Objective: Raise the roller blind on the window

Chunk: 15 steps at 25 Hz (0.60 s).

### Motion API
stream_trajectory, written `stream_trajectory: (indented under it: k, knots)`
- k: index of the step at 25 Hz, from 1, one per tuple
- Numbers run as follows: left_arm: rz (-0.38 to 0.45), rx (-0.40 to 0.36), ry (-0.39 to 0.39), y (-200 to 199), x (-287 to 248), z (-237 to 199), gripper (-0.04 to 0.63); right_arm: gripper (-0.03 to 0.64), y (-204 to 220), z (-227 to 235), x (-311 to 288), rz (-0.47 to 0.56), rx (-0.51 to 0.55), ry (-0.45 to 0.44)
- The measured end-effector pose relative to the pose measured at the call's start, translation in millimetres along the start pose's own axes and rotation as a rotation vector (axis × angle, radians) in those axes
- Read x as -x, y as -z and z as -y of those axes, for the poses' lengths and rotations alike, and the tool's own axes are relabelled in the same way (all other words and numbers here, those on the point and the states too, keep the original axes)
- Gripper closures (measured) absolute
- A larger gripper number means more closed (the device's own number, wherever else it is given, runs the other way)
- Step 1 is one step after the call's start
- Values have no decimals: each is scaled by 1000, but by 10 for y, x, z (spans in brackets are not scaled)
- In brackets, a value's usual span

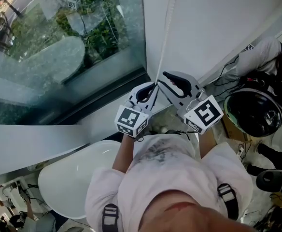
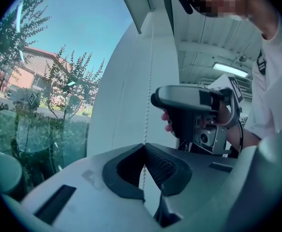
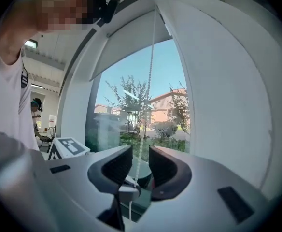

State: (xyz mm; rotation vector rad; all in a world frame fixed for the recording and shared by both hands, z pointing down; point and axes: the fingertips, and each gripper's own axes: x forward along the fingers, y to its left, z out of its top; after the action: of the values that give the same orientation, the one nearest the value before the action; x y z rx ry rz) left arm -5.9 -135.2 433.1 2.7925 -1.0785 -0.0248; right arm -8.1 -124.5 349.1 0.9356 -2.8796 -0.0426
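Observation:
A white bead chain point(image 1: 166, 28) hangs down the white window frame to both grippers. In the left gripper view the chain point(image 2: 149, 71) runs into the closed jaws of my left gripper point(image 2: 143, 148), which pinch it. In the head view, my left gripper point(image 1: 153, 87) sits just left of the chain. My right gripper point(image 1: 166, 80) is level with it on the right. In the right gripper view the chain point(image 3: 151, 76) hangs loose between the parted pads of the right gripper point(image 3: 140, 164). The roller blind point(image 3: 126, 42) covers only the top of the window.
The window glass point(image 1: 59, 47) lies to the left and a white wall pillar point(image 1: 218, 23) to the right. A white round table point(image 1: 68, 180) stands behind me on the left. A black helmet-like object point(image 1: 254, 112) and cables lie on the floor to the right.

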Motion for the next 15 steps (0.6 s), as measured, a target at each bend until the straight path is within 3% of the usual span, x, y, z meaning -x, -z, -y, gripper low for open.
stream_trajectory:
  k: [8,11,15]
  knots:
    - [1,-2,-4,-46,-32,21,588,469,-415,126,-151,85,4,8]
    - [5,-2,-3,-37,-28,31,588,542,-496,136,-150,107,-28,5]
    - [6,-3,-5,-14,-50,5,588,554,-479,121,-165,119,-106,-17]
